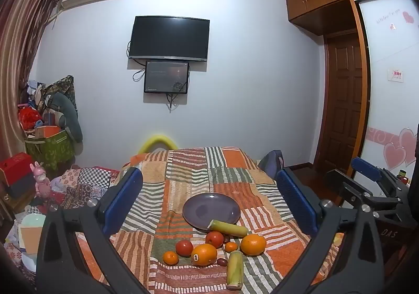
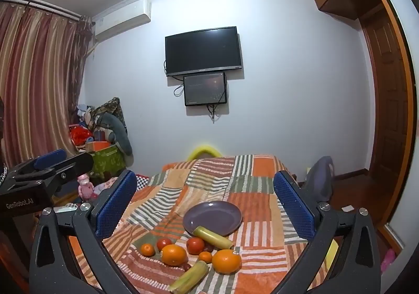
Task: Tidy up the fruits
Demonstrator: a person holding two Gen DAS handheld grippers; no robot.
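An empty purple plate (image 1: 211, 209) (image 2: 212, 217) sits on a patchwork-covered table (image 1: 183, 179) (image 2: 251, 189). In front of it lie two large oranges (image 1: 204, 254) (image 1: 253, 244), two red tomatoes (image 1: 184, 247) (image 1: 214, 239), two small tangerines (image 1: 170, 258) (image 1: 231, 247), a small dark fruit (image 1: 222, 261) and two green sugarcane pieces (image 1: 229, 228) (image 1: 235, 270). One cane piece leans on the plate's rim. My left gripper (image 1: 209, 202) is open and empty, above and short of the fruit. My right gripper (image 2: 207, 205) is open and empty too; it also shows in the left wrist view (image 1: 366, 176).
A cluttered pile with a green box (image 1: 49, 147) and a pink toy (image 1: 42, 181) lies left of the table. A purple backpack (image 2: 320, 176) stands at the table's right. A wooden door (image 1: 343, 100) and wardrobe are on the right. A TV (image 1: 169, 38) hangs on the far wall.
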